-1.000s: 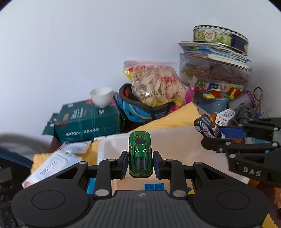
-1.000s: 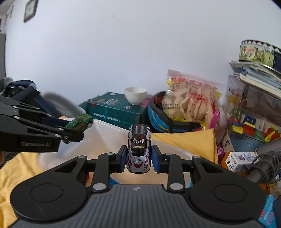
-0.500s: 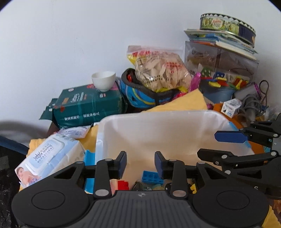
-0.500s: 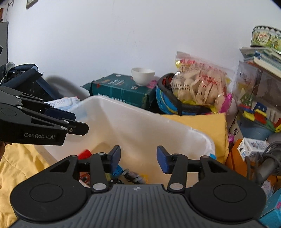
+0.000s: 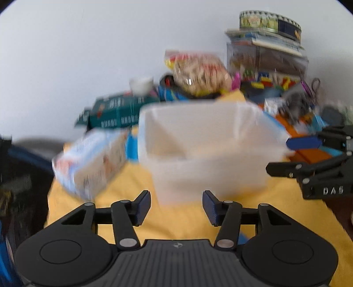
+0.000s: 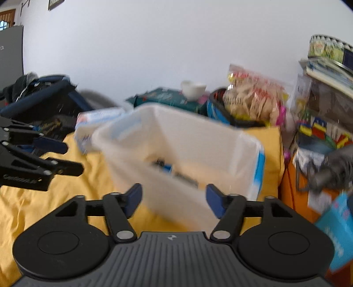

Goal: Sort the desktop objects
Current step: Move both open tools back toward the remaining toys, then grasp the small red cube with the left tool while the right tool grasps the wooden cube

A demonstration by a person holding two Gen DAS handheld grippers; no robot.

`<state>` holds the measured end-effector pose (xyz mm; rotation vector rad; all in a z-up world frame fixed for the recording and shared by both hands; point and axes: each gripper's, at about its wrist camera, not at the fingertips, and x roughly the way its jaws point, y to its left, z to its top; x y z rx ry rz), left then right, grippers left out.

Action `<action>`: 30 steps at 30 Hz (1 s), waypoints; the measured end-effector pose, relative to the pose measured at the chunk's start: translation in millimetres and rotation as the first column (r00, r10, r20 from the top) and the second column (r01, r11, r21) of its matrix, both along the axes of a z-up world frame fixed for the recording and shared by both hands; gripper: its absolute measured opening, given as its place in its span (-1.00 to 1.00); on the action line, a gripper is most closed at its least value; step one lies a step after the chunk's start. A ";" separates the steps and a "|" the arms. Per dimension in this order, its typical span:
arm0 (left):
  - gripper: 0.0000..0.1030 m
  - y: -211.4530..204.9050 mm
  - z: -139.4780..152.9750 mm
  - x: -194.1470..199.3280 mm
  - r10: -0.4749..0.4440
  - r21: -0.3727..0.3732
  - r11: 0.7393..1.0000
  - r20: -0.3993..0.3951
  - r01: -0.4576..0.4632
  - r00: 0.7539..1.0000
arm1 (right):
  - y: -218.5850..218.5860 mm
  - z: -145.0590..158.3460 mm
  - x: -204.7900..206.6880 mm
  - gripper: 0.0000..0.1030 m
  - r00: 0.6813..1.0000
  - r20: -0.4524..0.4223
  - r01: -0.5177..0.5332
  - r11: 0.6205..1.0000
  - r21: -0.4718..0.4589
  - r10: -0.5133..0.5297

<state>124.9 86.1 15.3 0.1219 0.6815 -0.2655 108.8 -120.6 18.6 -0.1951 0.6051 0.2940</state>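
— Where did the left gripper [image 5: 176, 206] stand?

— It hung low over the yellow cloth [image 5: 181, 218], jaws spread wide with nothing between them. The white plastic bin [image 5: 207, 159] sat straight ahead of it, its near wall just beyond the blue pads [image 5: 143, 206].

— And the right gripper [image 6: 173, 199]?

— Much the same: jaws apart and empty, pointed at the bin [image 6: 176, 141] from the other side. From the left wrist view the right gripper [image 5: 284, 156] showed at the right edge, beside the bin's rim; from the right wrist view the left gripper [image 6: 66, 157] showed at the left edge, above the cloth [image 6: 55, 194] and apart from the bin.

— Could you see anything in the bin?

— Some small dark and blue pieces [image 6: 165, 167] lay on its floor in the right wrist view, but the frame was too blurred to name them.

— What lay around it?

— A pack of wipes [image 5: 92, 163] lay tilted just left of the bin. Behind that stood a green box [image 5: 119, 110] with a white cup [image 5: 141, 84] on top. A bag of snacks [image 5: 198, 72] rested in a blue helmet [image 6: 218, 110] behind the bin. To the right rose a clear case of coloured blocks [image 5: 267, 66] under stacked booklets and a round tin [image 5: 269, 21].
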 end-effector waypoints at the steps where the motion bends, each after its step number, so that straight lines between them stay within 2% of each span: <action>1: 0.08 1.5 -6.6 -8.4 -0.001 -0.008 1.000 -0.024 0.001 1.000 | -0.9 -5.9 -8.0 0.38 1.000 -0.019 -0.004 1.000 -0.002 0.004; 7: 0.08 3.5 -39.4 -48.2 -0.007 -0.008 1.000 -0.131 0.006 0.991 | -7.8 -36.6 -42.5 0.38 0.993 -0.117 -0.008 0.999 -0.037 0.003; 14: 0.08 -3.2 -62.1 -82.6 -0.040 -0.013 0.999 -0.203 0.038 0.978 | -17.4 -60.2 -68.5 0.36 0.979 -0.205 0.013 0.999 -0.033 -0.019; 19: 0.08 -15.9 -75.9 -97.6 -0.090 -0.022 0.996 -0.255 0.087 0.963 | -8.4 -73.7 -86.7 0.33 0.965 -0.261 -0.020 0.999 -0.050 0.006; 21: 0.08 -19.3 -81.0 -103.0 -0.101 -0.024 0.995 -0.272 0.098 0.957 | -2.4 -75.4 -94.3 0.31 0.960 -0.278 -0.050 0.997 -0.056 0.032; 23: 0.08 -22.3 -84.4 -108.3 -0.116 -0.031 0.993 -0.285 0.112 0.952 | 1.4 -72.1 -101.4 0.11 0.951 -0.297 -0.106 0.993 -0.051 0.086; 25: 0.08 -25.5 -87.1 -111.5 -0.127 -0.023 0.992 -0.290 0.125 0.949 | 4.4 -69.0 -110.4 0.01 0.934 -0.324 -0.174 0.984 -0.049 0.149; 28: 0.08 -26.2 -89.7 -113.3 -0.126 -0.015 0.992 -0.290 0.127 0.949 | 13.9 -68.2 -127.0 -0.03 0.893 -0.378 -0.280 0.959 -0.047 0.242; 30: 0.08 -24.3 -90.9 -112.4 -0.116 -0.021 0.993 -0.295 0.115 0.948 | 18.2 -72.5 -133.1 -0.03 0.877 -0.401 -0.305 0.952 -0.035 0.267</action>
